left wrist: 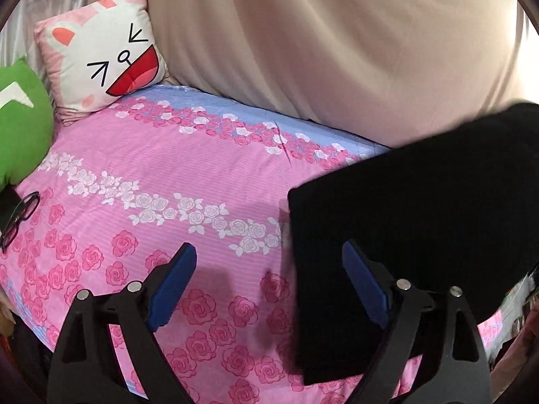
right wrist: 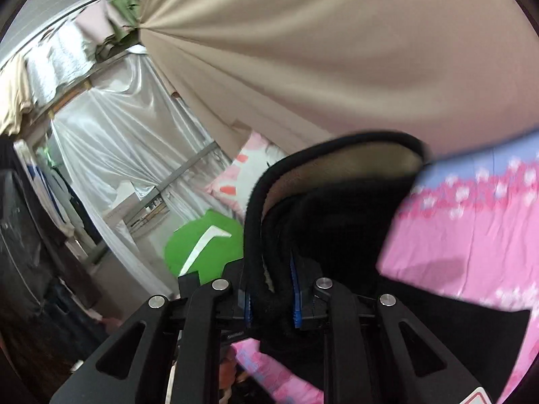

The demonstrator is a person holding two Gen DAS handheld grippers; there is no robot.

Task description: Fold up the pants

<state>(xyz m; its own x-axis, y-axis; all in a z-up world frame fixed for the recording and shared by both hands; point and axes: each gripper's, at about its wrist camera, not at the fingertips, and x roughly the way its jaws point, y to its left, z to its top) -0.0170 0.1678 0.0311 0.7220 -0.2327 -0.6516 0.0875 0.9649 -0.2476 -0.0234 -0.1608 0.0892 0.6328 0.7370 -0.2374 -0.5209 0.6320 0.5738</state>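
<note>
The black pants (left wrist: 421,208) hang lifted over the right side of the bed with the pink rose sheet (left wrist: 151,175). My left gripper (left wrist: 269,262) is open and empty above the sheet, its right finger just in front of the pants' left edge. My right gripper (right wrist: 271,289) is shut on a bunched edge of the black pants (right wrist: 333,212) and holds them up off the bed; a beige inner lining shows at the top of the cloth.
A cat-face pillow (left wrist: 104,64) and a green cushion (left wrist: 20,124) lie at the head of the bed. Black glasses (left wrist: 18,219) lie on the sheet at the left. A beige curtain (left wrist: 337,40) hangs behind the bed. Shelves and clothes (right wrist: 43,202) stand at the left.
</note>
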